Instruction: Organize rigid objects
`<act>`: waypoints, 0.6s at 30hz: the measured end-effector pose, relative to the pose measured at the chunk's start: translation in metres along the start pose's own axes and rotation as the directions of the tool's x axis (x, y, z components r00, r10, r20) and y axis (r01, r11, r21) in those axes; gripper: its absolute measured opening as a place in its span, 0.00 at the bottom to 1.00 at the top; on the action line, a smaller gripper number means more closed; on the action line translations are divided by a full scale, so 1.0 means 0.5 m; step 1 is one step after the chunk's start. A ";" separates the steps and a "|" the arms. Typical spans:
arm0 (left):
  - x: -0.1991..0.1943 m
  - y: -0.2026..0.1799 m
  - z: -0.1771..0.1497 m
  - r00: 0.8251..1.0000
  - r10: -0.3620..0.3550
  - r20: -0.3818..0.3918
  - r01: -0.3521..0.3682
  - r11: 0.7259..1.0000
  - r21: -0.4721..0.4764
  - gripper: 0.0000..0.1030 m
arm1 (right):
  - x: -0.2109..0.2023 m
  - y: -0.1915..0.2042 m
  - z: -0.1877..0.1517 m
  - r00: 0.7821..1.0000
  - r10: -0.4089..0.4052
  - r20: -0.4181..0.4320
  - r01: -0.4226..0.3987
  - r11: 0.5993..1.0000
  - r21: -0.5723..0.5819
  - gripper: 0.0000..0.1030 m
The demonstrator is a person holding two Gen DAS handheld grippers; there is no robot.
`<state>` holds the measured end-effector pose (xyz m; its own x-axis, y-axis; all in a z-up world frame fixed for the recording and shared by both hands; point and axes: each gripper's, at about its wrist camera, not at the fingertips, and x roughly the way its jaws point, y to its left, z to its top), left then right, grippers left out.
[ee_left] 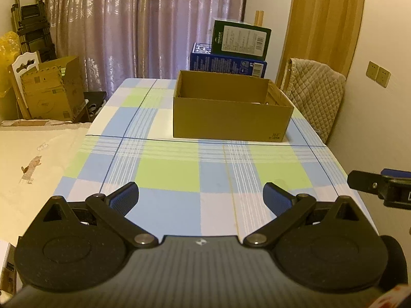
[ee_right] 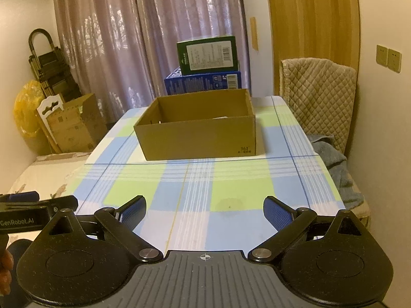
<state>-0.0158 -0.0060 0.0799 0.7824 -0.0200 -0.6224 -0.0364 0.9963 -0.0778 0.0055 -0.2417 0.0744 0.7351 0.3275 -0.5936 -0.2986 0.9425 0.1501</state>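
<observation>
An open brown cardboard box (ee_left: 228, 118) (ee_right: 197, 138) stands on the far half of the checked tablecloth (ee_left: 179, 169) (ee_right: 205, 187). Something pale shows inside it, too hidden to name. Behind it a green box (ee_left: 241, 39) (ee_right: 208, 54) lies on a blue box (ee_left: 228, 63) (ee_right: 203, 80). My left gripper (ee_left: 201, 200) is open above the near part of the table, nothing between its fingers. My right gripper (ee_right: 205, 213) is open too, also empty, beside the left one. The right gripper's tip (ee_left: 370, 184) shows at the left wrist view's right edge.
A chair with a quilted cover (ee_left: 316, 95) (ee_right: 318, 95) stands at the table's right, a grey towel (ee_right: 334, 164) on its seat. Cardboard cartons (ee_left: 48, 89) (ee_right: 74, 123), a folded trolley (ee_left: 30, 25) and a yellow bag (ee_right: 25, 107) crowd the left corner. A bed (ee_left: 33, 159) adjoins the table's left.
</observation>
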 end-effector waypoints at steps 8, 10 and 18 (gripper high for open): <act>-0.002 -0.013 -0.006 1.000 -0.015 -0.003 0.015 1.000 0.010 0.99 | -0.012 -0.010 -0.007 1.000 -0.017 0.002 0.017 1.000 0.008 0.92; 0.000 -0.015 -0.007 1.000 -0.019 -0.006 0.019 1.000 0.009 0.99 | -0.012 -0.011 -0.009 1.000 -0.017 0.000 0.017 1.000 0.009 0.92; -0.003 -0.013 -0.009 1.000 -0.018 -0.003 0.018 1.000 0.006 0.99 | -0.015 -0.008 -0.014 1.000 -0.017 -0.004 0.017 1.000 0.005 0.92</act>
<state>-0.0196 -0.0127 0.0779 0.7810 -0.0381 -0.6234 -0.0187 0.9963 -0.0843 -0.0029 -0.2482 0.0728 0.7376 0.3112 -0.5993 -0.2832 0.9482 0.1437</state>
